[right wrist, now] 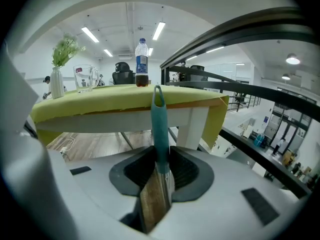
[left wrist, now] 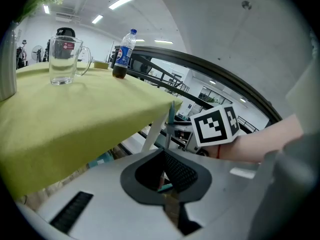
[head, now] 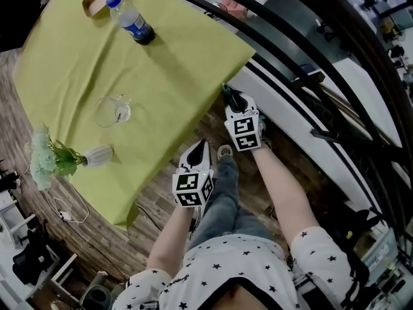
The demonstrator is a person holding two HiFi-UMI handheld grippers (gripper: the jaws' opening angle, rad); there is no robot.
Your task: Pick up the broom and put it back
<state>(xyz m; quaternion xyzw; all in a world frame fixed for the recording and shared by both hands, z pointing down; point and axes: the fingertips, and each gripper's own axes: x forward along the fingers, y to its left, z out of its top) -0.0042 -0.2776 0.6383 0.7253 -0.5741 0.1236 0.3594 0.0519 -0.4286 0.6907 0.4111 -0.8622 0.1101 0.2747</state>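
My right tool (right wrist: 161, 160) is clamped on the slim teal plastic broom handle (right wrist: 159, 116), upright just beside the corner of the yellow-green cloth-covered surface (right wrist: 100, 105), while my left tool (left wrist: 164, 173) is closed nearby with nothing plainly in it; the broom seems light, stiff and slick, so a second hold lower down should steady it.

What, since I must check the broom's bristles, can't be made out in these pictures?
- Broom's head: the right gripper view shows only the teal handle; the right gripper's body cuts off everything lower.
- Head view: that gripper covers the broom.
- Bottle label: too small to read.
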